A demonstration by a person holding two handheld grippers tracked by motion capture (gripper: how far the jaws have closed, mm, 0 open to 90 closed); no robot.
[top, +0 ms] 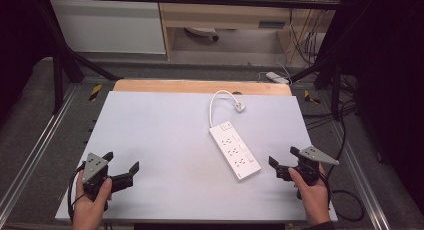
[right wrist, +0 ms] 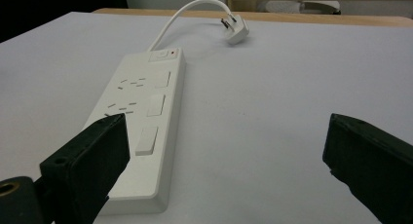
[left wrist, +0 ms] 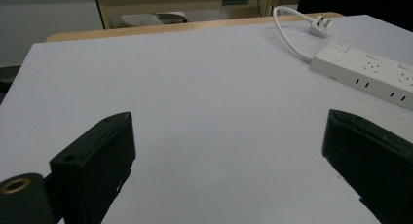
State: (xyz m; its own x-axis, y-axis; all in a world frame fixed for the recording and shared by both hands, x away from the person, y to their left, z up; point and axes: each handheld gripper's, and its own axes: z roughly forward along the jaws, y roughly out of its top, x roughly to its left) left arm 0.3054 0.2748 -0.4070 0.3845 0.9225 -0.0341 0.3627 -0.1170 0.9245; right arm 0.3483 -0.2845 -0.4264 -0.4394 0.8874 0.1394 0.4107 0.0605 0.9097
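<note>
Both grippers stand wide open and empty: the right gripper (top: 284, 161) just beside the near end of a white power strip (top: 234, 150), the left gripper (top: 121, 166) well apart at the table's (top: 160, 125) near left. Lying diagonally right of centre, the strip trails its cord (top: 216, 102) to a plug (top: 240, 106) near the far wooden edge (top: 200, 86).

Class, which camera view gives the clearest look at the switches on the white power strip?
The right gripper view: the power strip lies close, its rocker switches and sockets distinct. The high view shows the whole strip with cord and plug, but small. The left gripper view catches part of it at the right edge.
</note>
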